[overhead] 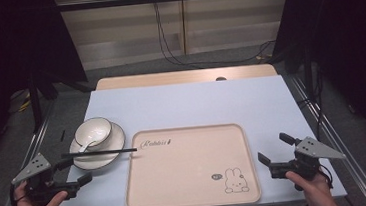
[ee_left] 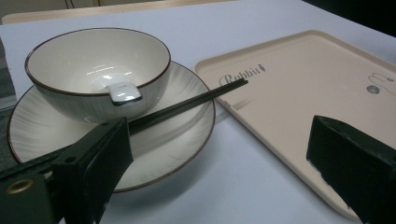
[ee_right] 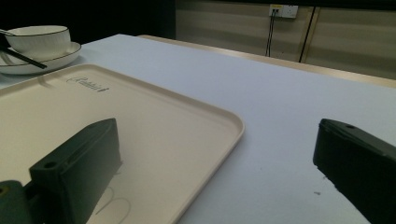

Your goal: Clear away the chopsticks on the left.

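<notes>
The pair of thin black chopsticks [overhead: 98, 152] — light, stiff, slick and apt to roll — lies across the cream ceramic plate [overhead: 116, 139] onto the beige tray [overhead: 191, 192], best pinched mid-length by the left gripper [overhead: 74, 175], both grippers' jaws spread and empty.

One bowl [overhead: 93, 132], one plate [overhead: 116, 143], one spoon [overhead: 87, 145], one chopstick pair [overhead: 99, 152], one tray [overhead: 188, 183].

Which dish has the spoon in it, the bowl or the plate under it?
The bowl. A white spoon rests inside it, while the plate beneath carries the bowl and has black chopsticks lying across its rim toward the tray.
</notes>
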A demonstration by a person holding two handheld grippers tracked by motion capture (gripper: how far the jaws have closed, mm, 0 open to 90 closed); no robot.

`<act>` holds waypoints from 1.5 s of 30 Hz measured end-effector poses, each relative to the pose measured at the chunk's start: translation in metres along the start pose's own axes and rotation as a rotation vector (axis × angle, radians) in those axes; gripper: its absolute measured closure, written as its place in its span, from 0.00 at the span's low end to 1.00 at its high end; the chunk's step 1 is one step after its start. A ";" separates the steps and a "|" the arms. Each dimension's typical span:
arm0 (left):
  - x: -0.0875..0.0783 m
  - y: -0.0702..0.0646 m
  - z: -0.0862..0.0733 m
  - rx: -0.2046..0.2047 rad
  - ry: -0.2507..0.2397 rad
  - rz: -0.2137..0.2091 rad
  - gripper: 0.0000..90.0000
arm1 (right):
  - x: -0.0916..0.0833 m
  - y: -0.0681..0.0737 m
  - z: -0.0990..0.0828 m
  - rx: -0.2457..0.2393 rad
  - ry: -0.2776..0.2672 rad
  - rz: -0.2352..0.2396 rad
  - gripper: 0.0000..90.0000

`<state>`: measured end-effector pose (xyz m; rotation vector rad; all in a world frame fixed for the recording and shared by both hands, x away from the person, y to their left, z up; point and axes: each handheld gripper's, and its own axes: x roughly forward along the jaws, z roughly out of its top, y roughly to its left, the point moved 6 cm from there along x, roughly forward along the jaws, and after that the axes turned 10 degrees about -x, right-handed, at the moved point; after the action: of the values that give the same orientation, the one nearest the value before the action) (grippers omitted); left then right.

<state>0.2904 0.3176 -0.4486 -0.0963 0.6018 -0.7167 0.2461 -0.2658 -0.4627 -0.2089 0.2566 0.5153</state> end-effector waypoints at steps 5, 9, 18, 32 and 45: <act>0.005 0.015 0.000 0.018 0.077 -0.025 0.12 | 0.000 0.000 0.000 -0.001 0.000 0.003 0.01; 0.008 0.025 0.000 0.075 0.103 0.008 0.19 | 0.000 0.000 0.000 -0.005 0.001 0.000 0.01; 0.023 0.047 0.003 0.133 0.171 -0.021 0.19 | 0.000 0.000 0.000 -0.005 -0.002 -0.001 0.02; 0.041 0.066 0.004 0.217 0.213 0.034 0.59 | 0.000 0.000 0.000 -0.014 0.000 0.006 0.02; 0.048 0.065 0.004 0.259 0.249 0.008 0.73 | 0.000 0.000 0.000 -0.007 0.000 0.005 0.02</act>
<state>0.3593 0.3358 -0.4871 0.2383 0.7400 -0.7996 0.2460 -0.2655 -0.4626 -0.2156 0.2557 0.5212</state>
